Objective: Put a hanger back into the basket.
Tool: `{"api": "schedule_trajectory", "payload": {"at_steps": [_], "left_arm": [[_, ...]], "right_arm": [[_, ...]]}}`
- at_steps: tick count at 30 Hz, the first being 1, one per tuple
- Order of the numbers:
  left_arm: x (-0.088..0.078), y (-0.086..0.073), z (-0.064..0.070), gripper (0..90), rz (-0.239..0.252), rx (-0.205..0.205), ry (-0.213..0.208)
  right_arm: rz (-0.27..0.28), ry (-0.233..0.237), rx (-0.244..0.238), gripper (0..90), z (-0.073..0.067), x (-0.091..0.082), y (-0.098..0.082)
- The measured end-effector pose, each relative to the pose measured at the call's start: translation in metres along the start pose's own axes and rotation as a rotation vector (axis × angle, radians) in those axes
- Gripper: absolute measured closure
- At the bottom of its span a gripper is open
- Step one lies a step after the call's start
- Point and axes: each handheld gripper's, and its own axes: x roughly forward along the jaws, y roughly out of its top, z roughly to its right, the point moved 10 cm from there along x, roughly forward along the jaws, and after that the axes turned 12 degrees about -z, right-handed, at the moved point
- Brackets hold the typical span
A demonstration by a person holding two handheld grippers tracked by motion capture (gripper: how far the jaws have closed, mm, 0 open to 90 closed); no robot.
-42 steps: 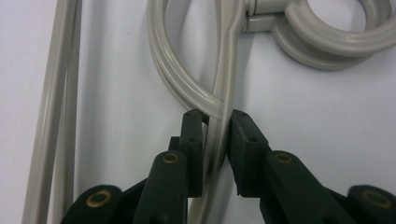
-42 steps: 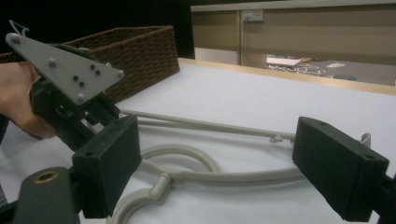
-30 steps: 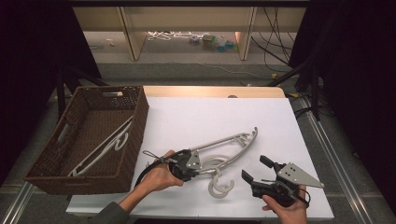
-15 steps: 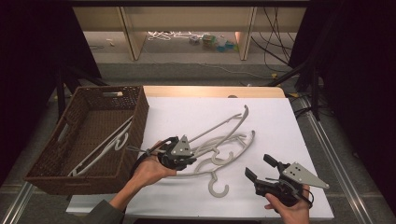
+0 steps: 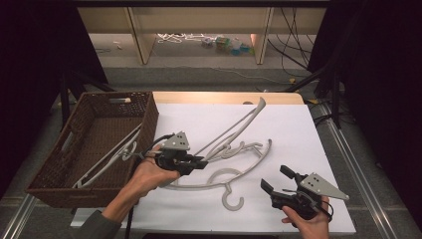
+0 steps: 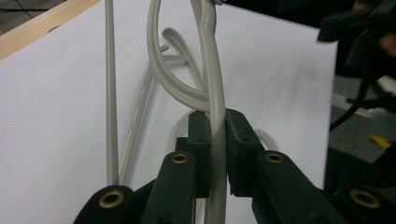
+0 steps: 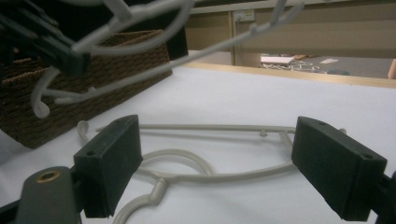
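My left gripper (image 5: pixel 200 163) is shut on a grey plastic hanger (image 5: pixel 234 128), which is lifted off the white table and slants up toward the far right. In the left gripper view the jaws clamp the hanger's arm (image 6: pixel 214 116) just below its hook. A second grey hanger (image 5: pixel 199 186) lies flat on the table, and in the right gripper view it lies (image 7: pixel 205 175) in front of the jaws. My right gripper (image 5: pixel 274 178) hovers open near the table's front right, with nothing between its jaws (image 7: pixel 215 158).
A brown wicker basket (image 5: pixel 149 119) stands at the table's left edge with a grey hanger (image 5: pixel 107 159) inside it. A wooden strip (image 5: pixel 224 97) borders the table's far edge. Shelves and cables lie beyond on the floor.
My left gripper has lifted its hanger higher and carried it left, closer to the basket. The second hanger stays on the table. The right gripper has barely moved.
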Motion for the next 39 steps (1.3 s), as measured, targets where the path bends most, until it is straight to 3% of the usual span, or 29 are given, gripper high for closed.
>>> {"api": "schedule_trajectory", "payload": {"at_steps": [2,3,5,10,12,17,23,28,33,36,39], "left_arm": [[-0.013,0.002,0.004,81.7,-0.006,-0.031,0.012],[-0.017,0.004,0.002,81.7,-0.003,-0.003,0.032],[-0.032,0.012,0.000,81.7,0.044,0.002,0.029],[-0.064,0.023,-0.001,81.8,0.053,0.011,0.052],[-0.077,0.025,-0.001,81.7,0.056,0.010,0.054],[-0.100,0.023,-0.011,81.7,0.034,0.012,0.123],[-0.120,0.007,-0.030,81.7,0.013,-0.009,0.185],[-0.138,-0.011,-0.052,81.8,0.013,-0.055,0.247],[-0.159,-0.034,-0.075,81.8,-0.021,-0.056,0.332],[-0.167,-0.048,-0.085,81.8,-0.036,-0.057,0.357],[-0.171,-0.063,-0.093,81.8,-0.063,-0.083,0.368]], "right_arm": [[-0.005,-0.006,-0.003,16.8,0.000,0.000,-0.001],[-0.008,-0.004,0.001,16.8,0.000,0.000,-0.001],[-0.004,-0.005,-0.001,16.8,0.000,0.000,-0.001],[0.024,0.008,0.007,16.8,-0.001,0.003,0.001],[-0.012,0.003,0.000,16.8,-0.001,0.002,-0.002],[-0.017,-0.011,-0.010,16.8,0.000,0.003,-0.002],[-0.018,-0.004,-0.002,16.8,0.000,0.003,-0.003],[-0.017,-0.001,-0.004,16.8,-0.001,0.003,-0.003],[-0.018,-0.013,-0.007,16.8,0.001,0.003,-0.002],[-0.017,-0.007,-0.007,16.8,0.000,0.003,-0.002],[-0.016,-0.015,-0.011,16.8,0.001,0.003,-0.002]]}}
